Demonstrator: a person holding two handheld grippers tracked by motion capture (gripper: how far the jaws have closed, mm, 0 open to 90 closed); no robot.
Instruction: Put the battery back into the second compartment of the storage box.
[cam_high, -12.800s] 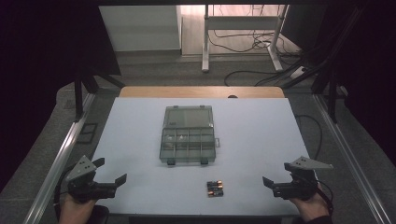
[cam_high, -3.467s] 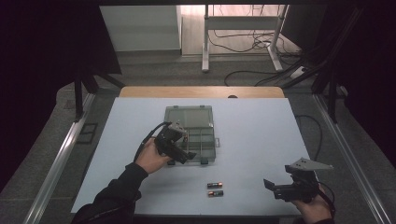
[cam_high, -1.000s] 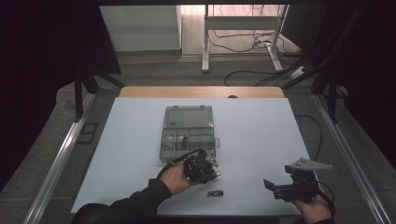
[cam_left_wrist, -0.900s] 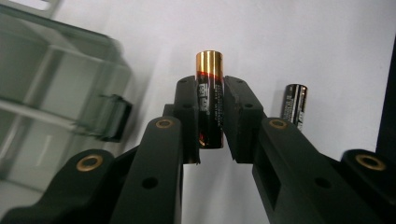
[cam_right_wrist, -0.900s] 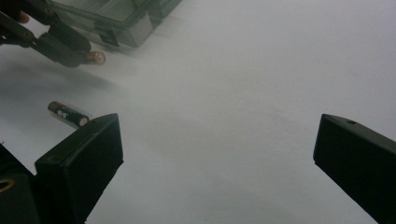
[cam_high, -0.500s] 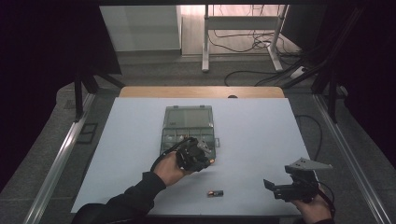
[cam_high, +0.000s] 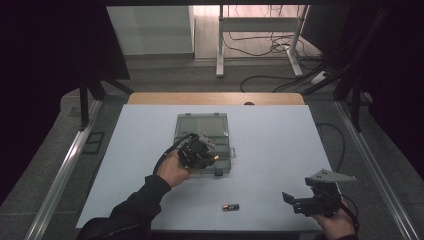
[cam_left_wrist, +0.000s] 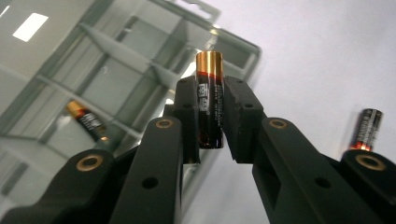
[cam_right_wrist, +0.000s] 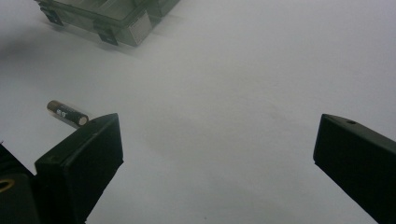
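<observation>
Black-and-copper battery (cam_left_wrist: 208, 100), cylindrical, clamped upright between the pads of the left gripper (cam_high: 200, 153); held over the near right part of the compartment box (cam_high: 204, 123).

Compartment box: clear grey plastic, lid open, ribbed into small cells, sits mid-desk on the white desk (cam_high: 280, 145). One battery in the box (cam_left_wrist: 87, 120) already lies tilted in a cell at the left of the left gripper view.

Loose battery (cam_high: 231, 206): lies on its side on the desk, near edge, between the two hands and well apart from the box.

Right gripper (cam_high: 300, 201): jaws wide apart, nothing between them, resting at the near right of the desk.

Handling note, step in hand: judged to be placing the held battery into a cell. Bring it squarely over one free cell, clear of the ribs, lower until the base is inside the walls, then part the jaws; a release from height risks a bounce onto a rib or into the neighbouring cell.

Markings: white print runs along the black band of the held battery, too small to read; no brand legible. The loose battery's label likewise unreadable.
</observation>
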